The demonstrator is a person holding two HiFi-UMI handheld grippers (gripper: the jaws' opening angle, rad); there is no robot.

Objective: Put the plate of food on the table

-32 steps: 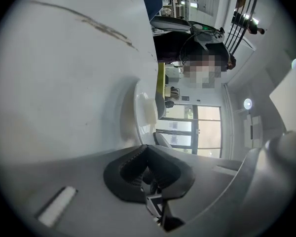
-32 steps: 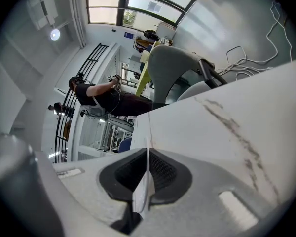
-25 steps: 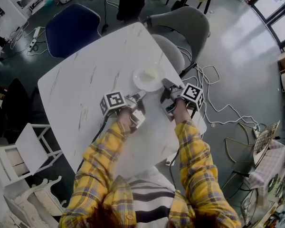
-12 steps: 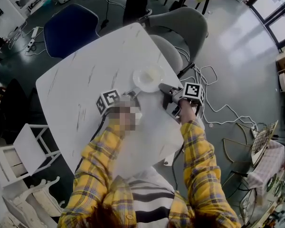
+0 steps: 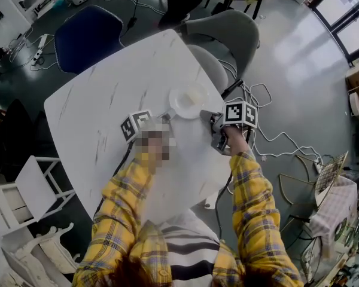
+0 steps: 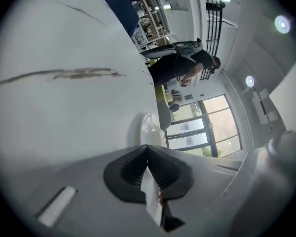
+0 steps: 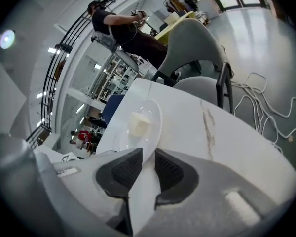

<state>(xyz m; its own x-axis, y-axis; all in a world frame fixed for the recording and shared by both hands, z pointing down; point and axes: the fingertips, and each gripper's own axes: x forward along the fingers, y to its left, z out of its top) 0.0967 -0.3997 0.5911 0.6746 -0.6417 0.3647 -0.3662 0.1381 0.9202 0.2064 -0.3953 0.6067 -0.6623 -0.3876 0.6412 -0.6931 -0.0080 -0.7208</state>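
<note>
A white plate [image 5: 182, 105] with a pale block of food [image 5: 192, 94] rests on the white marble table [image 5: 107, 112], near its right edge. My right gripper [image 5: 211, 119] is at the plate's near-right rim. In the right gripper view the plate [image 7: 149, 113] runs in between the jaws, which are shut on its rim; the food [image 7: 139, 124] lies just ahead. My left gripper [image 5: 168, 117] is at the plate's near-left side. In the left gripper view its jaws meet at the tips, with the plate [image 6: 149, 128] just beyond them and apart.
A grey chair [image 5: 227, 31] stands right behind the plate and a blue chair [image 5: 90, 34] at the far left. White furniture [image 5: 24, 190] is at the left. Cables [image 5: 269, 137] lie on the floor to the right. A person [image 7: 123, 31] stands beyond the table.
Both grippers and the plate have shifted slightly farther onto the table. The left gripper's cube has moved a little up and left; the right gripper stays at the plate's rim.
</note>
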